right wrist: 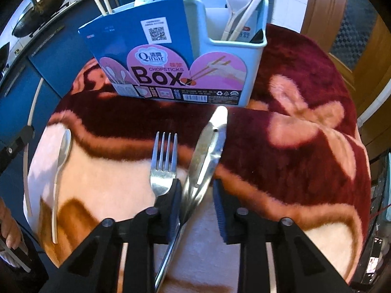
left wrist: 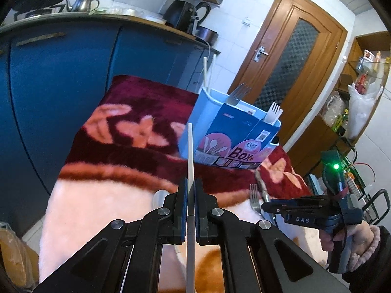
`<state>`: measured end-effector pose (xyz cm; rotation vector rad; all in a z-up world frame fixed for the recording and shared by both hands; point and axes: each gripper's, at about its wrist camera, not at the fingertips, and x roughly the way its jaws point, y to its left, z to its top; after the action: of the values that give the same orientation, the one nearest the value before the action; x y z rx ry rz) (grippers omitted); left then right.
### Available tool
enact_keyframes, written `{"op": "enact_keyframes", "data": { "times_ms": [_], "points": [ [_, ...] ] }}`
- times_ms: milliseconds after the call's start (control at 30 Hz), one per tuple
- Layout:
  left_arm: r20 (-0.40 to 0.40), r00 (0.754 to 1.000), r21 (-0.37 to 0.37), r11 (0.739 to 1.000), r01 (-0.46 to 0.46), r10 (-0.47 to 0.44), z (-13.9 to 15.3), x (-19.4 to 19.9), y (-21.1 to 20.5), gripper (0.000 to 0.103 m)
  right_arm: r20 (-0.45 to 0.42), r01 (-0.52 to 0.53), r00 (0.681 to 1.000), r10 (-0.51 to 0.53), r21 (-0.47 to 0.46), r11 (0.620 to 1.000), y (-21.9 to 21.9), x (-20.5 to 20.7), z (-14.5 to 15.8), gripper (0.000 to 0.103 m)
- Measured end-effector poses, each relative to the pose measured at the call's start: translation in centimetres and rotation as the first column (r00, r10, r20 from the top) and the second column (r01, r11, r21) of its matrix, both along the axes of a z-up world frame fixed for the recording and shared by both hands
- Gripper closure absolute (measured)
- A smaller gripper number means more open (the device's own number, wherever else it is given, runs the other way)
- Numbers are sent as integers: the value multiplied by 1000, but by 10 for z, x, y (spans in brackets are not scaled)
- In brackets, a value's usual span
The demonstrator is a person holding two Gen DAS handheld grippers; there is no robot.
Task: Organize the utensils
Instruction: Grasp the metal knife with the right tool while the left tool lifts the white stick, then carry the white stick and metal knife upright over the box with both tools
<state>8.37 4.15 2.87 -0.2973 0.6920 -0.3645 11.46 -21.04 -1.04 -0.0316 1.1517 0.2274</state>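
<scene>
I work over a plush maroon-and-pink flowered blanket (right wrist: 305, 92) in a kitchen with blue cabinets (left wrist: 61, 85) and a wooden door (left wrist: 293, 56). The light-blue utensil holder (right wrist: 220, 73) reads "Qinar CHOPSTICKS BOX". My left gripper (left wrist: 191, 210) is clamped on a white chopstick (left wrist: 190, 161). The right gripper (right wrist: 196, 210) stands apart around metal tongs (right wrist: 210, 146) beside a steel fork (right wrist: 163, 166); only its view shows the whole long spoon (right wrist: 61, 166).

The right gripper (right wrist: 197, 199) has metal tongs (right wrist: 207, 151) between its fingers. A fork (right wrist: 164, 163) and a spoon (right wrist: 62, 156) lie on the fuzzy blanket (right wrist: 293, 146) near the blue box (right wrist: 171, 56).
</scene>
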Motion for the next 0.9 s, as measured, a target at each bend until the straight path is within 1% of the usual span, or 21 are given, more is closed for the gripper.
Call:
{"op": "enact_keyframes", "data": {
  "times_ms": [33, 133, 300, 433, 533, 633, 767, 900],
  "points": [
    [3, 1000, -1, 1000, 2, -2, 1, 0, -1, 99, 3, 4, 1000, -4, 4, 1000, -1, 0, 0, 81],
    [24, 1000, -8, 1000, 9, -9, 7, 0, -6, 99, 24, 18, 1000, -19, 45, 999, -8, -2, 3, 82],
    [55, 998, -16, 1000, 4, -3, 19, 3, -9, 99, 74, 60, 994, -75, 186, 981, -33, -17, 9, 83],
    [81, 997, -30, 1000, -4, 7, 30, 8, -14, 99, 155, 62, 982, -108, 274, 960, -47, -32, 21, 83],
    [107, 994, -31, 1000, -5, 8, 38, 12, -20, 99, 239, 50, 962, -131, 315, 948, -55, -44, 32, 83],
    [135, 991, -31, 999, -7, 11, 46, 17, -26, 99, 333, 28, 931, -148, 340, 940, -57, -53, 45, 83],
    [172, 985, -39, 999, -23, 29, 55, 26, -32, 99, 419, -2, 894, -160, 361, 933, -61, -61, 59, 83],
    [204, 977, -47, 998, -46, 55, 64, 37, -34, 99, 491, -21, 855, -166, 352, 936, -59, -67, 67, 83]
  ]
}}
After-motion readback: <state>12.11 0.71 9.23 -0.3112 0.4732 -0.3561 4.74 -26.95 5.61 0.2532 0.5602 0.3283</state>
